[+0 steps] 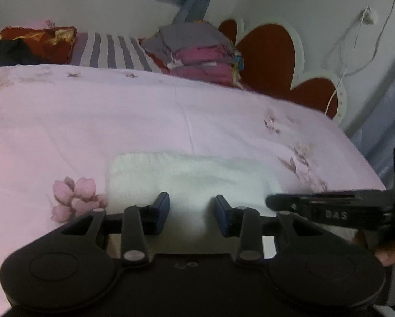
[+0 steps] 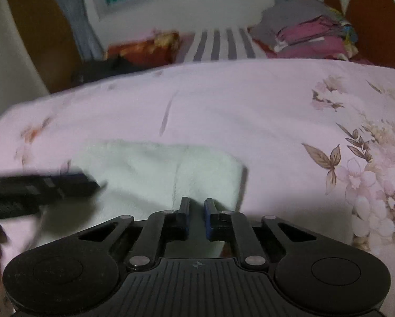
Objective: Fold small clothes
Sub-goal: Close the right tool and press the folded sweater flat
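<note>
A white fluffy cloth (image 1: 187, 174) (image 2: 144, 169) lies flat on the pink floral bedsheet (image 1: 118, 116) (image 2: 250, 111), with a fold line down its right part. My left gripper (image 1: 192, 200) hangs over its near edge, blue pads apart and white cloth showing in the gap. My right gripper (image 2: 196, 203) is at the cloth's near right corner. Only a narrow dark slit separates its pads, and I cannot see whether cloth is pinched there. Each gripper shows blurred in the other's view: the right gripper (image 1: 274, 202) and the left gripper (image 2: 92, 182).
A stack of folded grey and pink clothes (image 1: 197, 50) (image 2: 303, 26) sits at the bed's far side by the heart-shaped headboard (image 1: 266, 52). A striped pillow (image 1: 110, 50), a red-gold cushion (image 1: 39, 39) and a dark garment (image 1: 4, 50) lie along the back. A white cable (image 1: 340, 79) hangs on the wall.
</note>
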`<state>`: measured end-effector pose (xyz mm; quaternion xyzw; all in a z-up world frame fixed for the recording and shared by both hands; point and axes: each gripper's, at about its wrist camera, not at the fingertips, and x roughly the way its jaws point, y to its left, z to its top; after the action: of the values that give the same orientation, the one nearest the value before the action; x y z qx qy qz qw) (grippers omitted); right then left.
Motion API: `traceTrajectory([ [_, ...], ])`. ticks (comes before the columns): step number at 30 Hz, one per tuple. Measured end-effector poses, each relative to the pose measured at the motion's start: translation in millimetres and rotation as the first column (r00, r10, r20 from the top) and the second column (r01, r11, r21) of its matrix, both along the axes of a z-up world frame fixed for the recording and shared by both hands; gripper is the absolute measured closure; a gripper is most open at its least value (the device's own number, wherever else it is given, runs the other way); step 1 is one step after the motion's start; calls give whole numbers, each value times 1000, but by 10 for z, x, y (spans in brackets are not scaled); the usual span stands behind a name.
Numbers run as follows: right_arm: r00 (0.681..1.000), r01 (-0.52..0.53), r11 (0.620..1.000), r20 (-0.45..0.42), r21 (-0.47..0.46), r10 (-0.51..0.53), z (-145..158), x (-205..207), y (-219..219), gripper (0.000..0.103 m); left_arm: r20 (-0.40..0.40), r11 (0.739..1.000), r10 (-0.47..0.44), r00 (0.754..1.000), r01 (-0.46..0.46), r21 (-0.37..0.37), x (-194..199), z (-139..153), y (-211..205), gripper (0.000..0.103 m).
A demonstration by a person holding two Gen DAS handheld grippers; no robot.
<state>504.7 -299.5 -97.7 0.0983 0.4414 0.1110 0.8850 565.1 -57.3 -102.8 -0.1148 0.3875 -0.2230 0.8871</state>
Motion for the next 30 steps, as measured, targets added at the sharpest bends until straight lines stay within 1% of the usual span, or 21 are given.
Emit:
traceTrajectory([
  [1, 1000, 7, 1000, -5, 7, -7, 4, 3, -18, 94, -5, 1000, 9, 1000, -9, -12, 12, -2, 9, 67],
  [3, 1000, -5, 1000, 8, -21, 5, 7, -23, 10, 94, -7, 1000, 7, 1000, -7, -9, -3, 12, 22, 67],
  [5, 1000, -16, 999, 21, -27, 17, -2, -50, 11, 94, 4, 1000, 0, 1000, 0, 22, -67, 61, 24, 67],
  [6, 1000, -13, 1000, 19, -13, 13, -8, -56, -9, 94, 6, 999, 3, 1000, -4, 36, -103, 119, 17, 67],
  [8, 1000, 21, 1000, 16, 1, -21, 66, -88, -66, 94, 48, 1000, -12, 999, 12, 10, -298, 294, 58, 67],
  [9, 999, 24, 1000, 41, 8, -24, 160, -142, -70, 94, 68, 1000, -19, 997, 18, 21, -401, 349, 59, 67],
  [10, 997, 17, 1000, 69, 21, -19, 240, -193, -83, 94, 72, 999, -28, 997, 25, 42, -463, 361, 35, 67],
  [13, 994, -46, 998, 99, 33, 43, 330, -356, -1, 94, 28, 994, -70, 997, 67, 84, -494, 224, -117, 67],
  [14, 992, -80, 997, 94, -4, 80, 292, -395, 79, 94, 7, 995, -71, 997, 71, 73, -490, 160, -155, 67],
  [15, 993, -94, 993, 68, -70, 99, 208, -401, 158, 94, -1, 996, -73, 997, 73, 45, -503, 124, -180, 67],
  [16, 995, -80, 989, 56, -125, 88, 117, -405, 179, 94, -3, 996, -76, 997, 76, 35, -521, 120, -201, 67],
  [17, 996, -59, 991, 64, -123, 67, 88, -420, 140, 94, -4, 997, -74, 997, 74, 32, -545, 125, -201, 67],
  [19, 999, -14, 996, 32, -86, 17, 104, -403, 40, 94, -12, 998, -68, 998, 69, 6, -601, 130, -157, 67],
  [21, 1000, -4, 989, 19, -145, 7, 131, -419, 34, 94, 8, 998, -59, 998, 59, 0, -747, 195, -93, 67],
  [23, 999, -14, 996, 35, -92, 17, 214, -543, -44, 94, 36, 999, -44, 998, 44, 0, -925, 263, -10, 67],
  [26, 993, -53, 997, 102, -49, 57, 384, -845, -70, 94, 50, 1000, -11, 999, 12, -19, -1181, 297, 73, 67],
  [28, 986, -106, 994, 126, -22, 107, 448, -1024, 25, 94, 57, 1000, 22, 998, -20, -23, -1350, 303, 119, 67],
  [30, 978, -165, 986, 131, -18, 166, 456, -1161, 200, 94, 52, 998, 51, 997, -49, -36, -1474, 291, 177, 67],
])
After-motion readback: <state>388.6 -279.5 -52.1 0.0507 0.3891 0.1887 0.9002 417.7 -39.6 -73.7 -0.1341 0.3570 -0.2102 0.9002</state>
